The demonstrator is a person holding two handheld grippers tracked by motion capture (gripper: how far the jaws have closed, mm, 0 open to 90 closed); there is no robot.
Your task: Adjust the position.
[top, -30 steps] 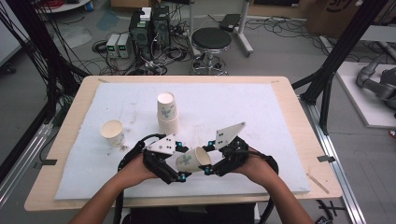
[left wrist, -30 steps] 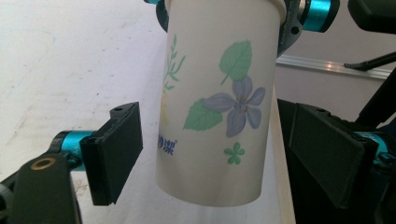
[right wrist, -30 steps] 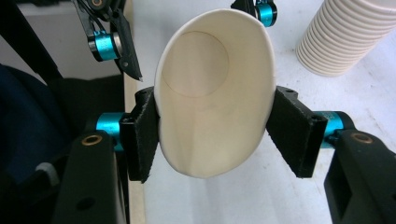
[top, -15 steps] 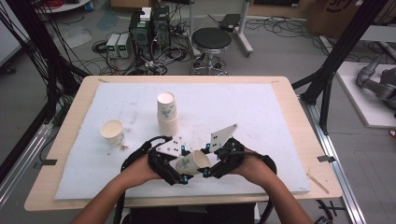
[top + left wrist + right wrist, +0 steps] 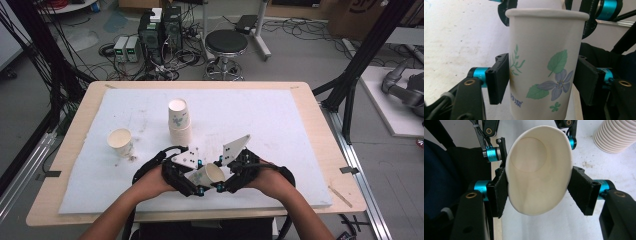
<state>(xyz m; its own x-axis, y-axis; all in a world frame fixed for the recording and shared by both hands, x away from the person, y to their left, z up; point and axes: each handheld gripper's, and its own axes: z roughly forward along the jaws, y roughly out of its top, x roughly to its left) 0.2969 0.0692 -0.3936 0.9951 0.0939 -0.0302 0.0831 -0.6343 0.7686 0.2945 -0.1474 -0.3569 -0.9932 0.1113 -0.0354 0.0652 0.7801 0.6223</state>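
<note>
The paper cup between the claws was white, printed with green leaves, a purple-blue flower and small blue lettering; its inside was plain cream. The left claw and the right claw were black with turquoise metal pins. The stack of cups was cream, with the same green print on its top cup. The lone cup was cream too. The table was pale wood under a white, speckled mat.
</note>
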